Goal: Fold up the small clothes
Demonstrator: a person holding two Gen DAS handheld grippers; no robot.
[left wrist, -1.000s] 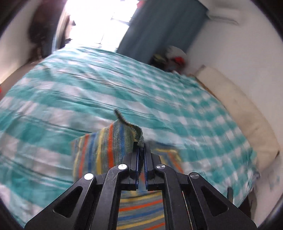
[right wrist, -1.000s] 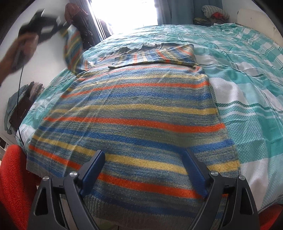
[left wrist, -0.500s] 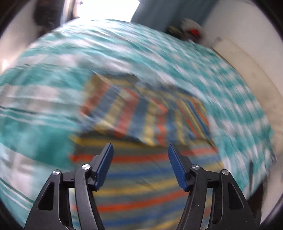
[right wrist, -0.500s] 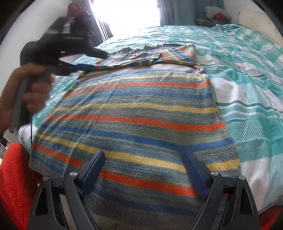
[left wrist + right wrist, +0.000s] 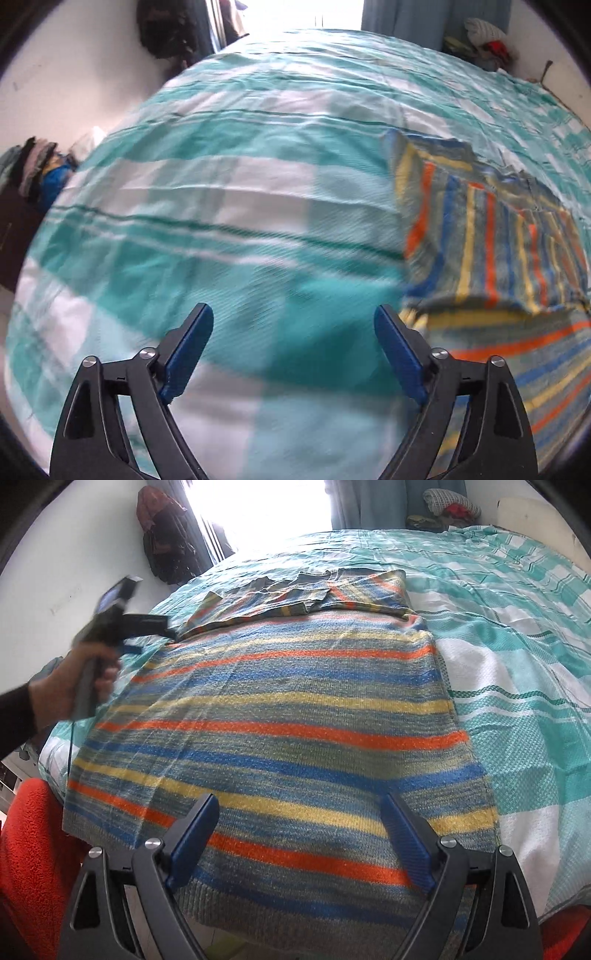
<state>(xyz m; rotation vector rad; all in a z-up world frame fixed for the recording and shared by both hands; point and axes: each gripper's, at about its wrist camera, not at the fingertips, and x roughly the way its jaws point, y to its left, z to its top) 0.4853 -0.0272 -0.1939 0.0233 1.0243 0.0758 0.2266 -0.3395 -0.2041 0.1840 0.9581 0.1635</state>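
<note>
A striped knit sweater (image 5: 288,716) in blue, orange and yellow lies flat on the teal checked bedsheet (image 5: 517,664). Its sleeves (image 5: 295,594) lie folded across the far end. My right gripper (image 5: 301,801) hangs open just above the sweater's near hem, with nothing between its fingers. My left gripper (image 5: 291,312) points down at bare bedsheet (image 5: 221,192), its jaws still opening and nothing between them. In the left wrist view the sweater (image 5: 491,236) lies to the right, beside the right finger. A person's hand (image 5: 70,686) holds that gripper off the sweater's left edge.
Red fleece fabric (image 5: 29,849) sits at the near left bed edge. A dark bag (image 5: 166,546) hangs on the left wall by the bright window. Piled clothes (image 5: 450,502) lie in the far corner, and another stack (image 5: 37,166) sits left of the bed.
My left gripper let go of the sleeve, opened wide, and swung down and left off the sweater. The sleeve now lies folded across the top. My right gripper has not moved.
</note>
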